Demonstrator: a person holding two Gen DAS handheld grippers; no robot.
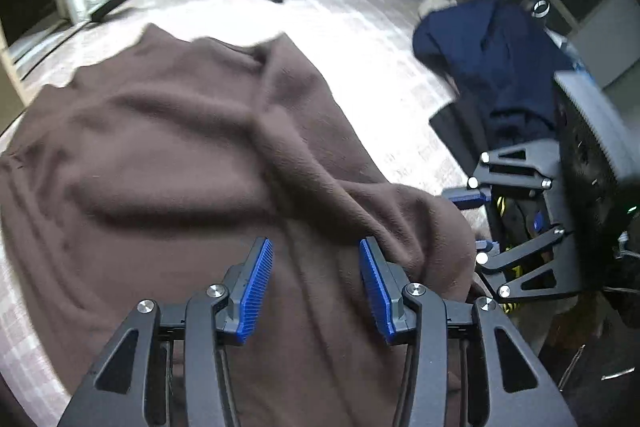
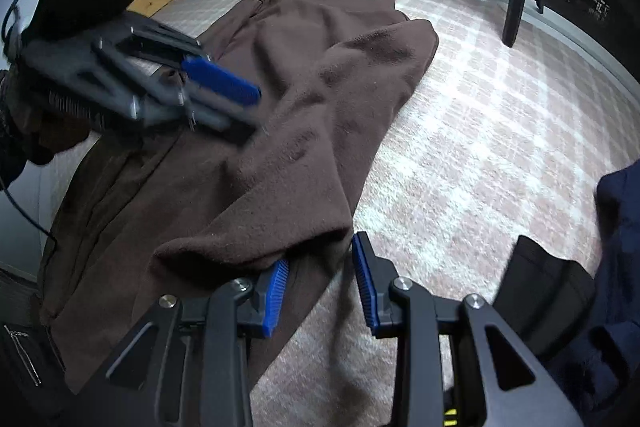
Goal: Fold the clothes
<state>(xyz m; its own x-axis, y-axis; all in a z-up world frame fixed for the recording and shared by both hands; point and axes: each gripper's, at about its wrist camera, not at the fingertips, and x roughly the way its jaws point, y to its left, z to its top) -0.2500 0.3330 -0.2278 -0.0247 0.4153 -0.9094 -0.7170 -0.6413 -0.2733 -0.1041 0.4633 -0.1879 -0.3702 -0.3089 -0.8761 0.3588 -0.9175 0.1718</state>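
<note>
I saw the brown fleece garment (image 2: 288, 115) lying rumpled and partly folded over itself on the pale checked surface (image 2: 480, 147).

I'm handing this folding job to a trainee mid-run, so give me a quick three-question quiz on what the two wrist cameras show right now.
1. True or false: the left gripper is clamped shut on the brown garment.
2. Multiple choice: where does the navy garment lie relative to the brown one in the left wrist view? A) on top of it B) apart, to its right C) under it
3. Fill in: the right gripper sits at the brown garment's near edge with its jaws ____.

Key: 1 false, its jaws stand open above the fabric; 2 B; 3 open.
</note>
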